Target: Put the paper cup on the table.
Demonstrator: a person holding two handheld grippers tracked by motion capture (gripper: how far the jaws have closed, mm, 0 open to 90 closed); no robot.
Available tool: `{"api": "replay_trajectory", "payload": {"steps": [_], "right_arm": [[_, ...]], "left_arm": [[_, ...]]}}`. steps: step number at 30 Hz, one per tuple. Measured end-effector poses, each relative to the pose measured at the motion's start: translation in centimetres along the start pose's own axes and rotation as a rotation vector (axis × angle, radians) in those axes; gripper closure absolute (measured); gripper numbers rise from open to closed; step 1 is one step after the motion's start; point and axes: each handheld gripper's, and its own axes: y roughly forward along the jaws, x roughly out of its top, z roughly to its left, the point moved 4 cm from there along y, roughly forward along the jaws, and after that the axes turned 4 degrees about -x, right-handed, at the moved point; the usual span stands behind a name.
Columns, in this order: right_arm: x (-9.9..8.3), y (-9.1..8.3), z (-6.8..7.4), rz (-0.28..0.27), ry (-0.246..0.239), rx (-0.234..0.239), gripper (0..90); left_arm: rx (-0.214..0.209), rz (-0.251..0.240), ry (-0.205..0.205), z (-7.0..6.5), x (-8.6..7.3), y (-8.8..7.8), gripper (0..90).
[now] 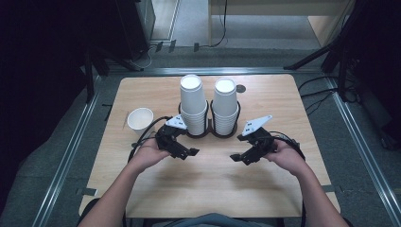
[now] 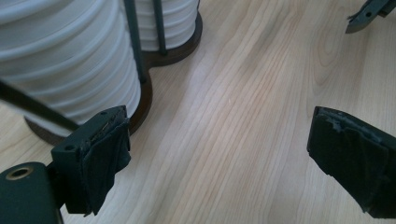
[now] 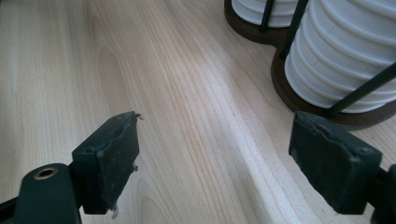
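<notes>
On the tabletop (image 1: 213,179), two cup stacks (image 1: 193,104) (image 1: 225,105) stand side by side in a holder (image 1: 209,134) toward the far edge. A single cup (image 1: 140,119) sits left of them, nearer the left edge.

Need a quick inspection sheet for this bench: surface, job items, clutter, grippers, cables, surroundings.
Surface: wood table, bare in front.
Job items: two cup stacks upside down in a dark twin holder; single cup upright, left of it.
Clutter: nothing seen.
Grippers: left gripper and right gripper open, empty, apart from the holder.
Cables: black cables trail from each gripper.
Surroundings: dark stands, floor cables.
</notes>
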Motion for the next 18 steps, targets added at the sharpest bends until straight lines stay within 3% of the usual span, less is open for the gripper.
{"api": "replay_trajectory", "payload": {"steps": [8,18], "right_arm": [[0.2,0.4,0.5,-0.007,0.002,0.005,16.5],[0.3,0.8,0.9,-0.002,-0.008,0.009,16.5]], "left_arm": [[-0.002,0.024,0.001,-0.4,0.2,1.1,6.4],[-0.011,0.014,-0.005,-0.8,0.8,2.1,6.4]]}}
